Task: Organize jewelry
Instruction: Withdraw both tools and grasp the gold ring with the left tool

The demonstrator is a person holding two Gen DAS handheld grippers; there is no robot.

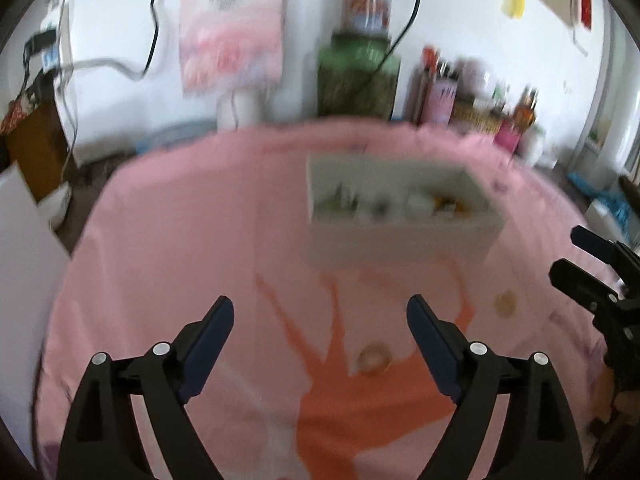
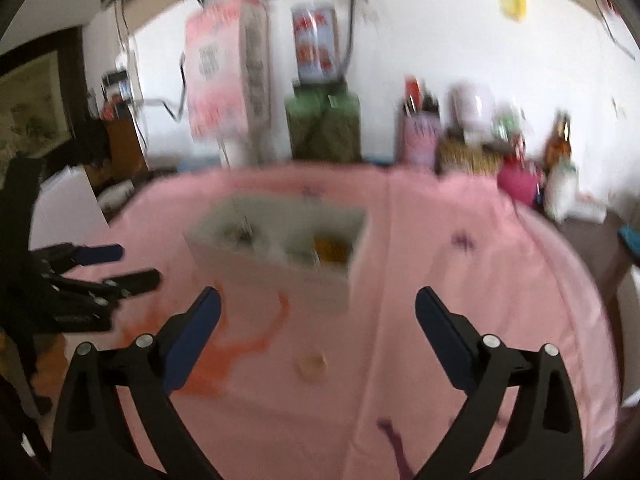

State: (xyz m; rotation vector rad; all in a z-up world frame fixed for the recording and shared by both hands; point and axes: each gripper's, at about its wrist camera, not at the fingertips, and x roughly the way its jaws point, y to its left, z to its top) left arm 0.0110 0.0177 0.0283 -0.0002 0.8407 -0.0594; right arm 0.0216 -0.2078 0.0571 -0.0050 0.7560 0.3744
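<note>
- Left wrist view: left gripper [image 1: 320, 316] spread wide, nothing between the fingers, poised over the pink cloth [image 1: 180, 240] that covers the bench.
- One small pale ring-like piece [image 1: 374, 356] lying on the cloth just ahead of the gap and slightly toward the right finger; a second pale piece [image 1: 506, 303] further right, toward the right gripper [image 1: 568, 256] that pokes in at the right edge.
- White organizer box [image 1: 400, 236] beyond both pieces, toward the far edge of the bench, with small items inside; blur too heavy to name them.
- Right wrist view: right gripper [image 2: 318, 306] also wide and empty, aimed down at the cloth.
- One pale round piece [image 2: 312, 364] almost dead centre between its fingers, just ahead; probably a ring or earring, hard to be sure through the blur.
- Box [image 2: 280, 268] straight beyond that piece, left gripper [image 2: 128, 266] at the left edge.
- Judgement: each gripper nearer to its own piece; no long axis to match, so the next approach mainly a matter of going forward and down, then carrying on toward the box at the far side.
</note>
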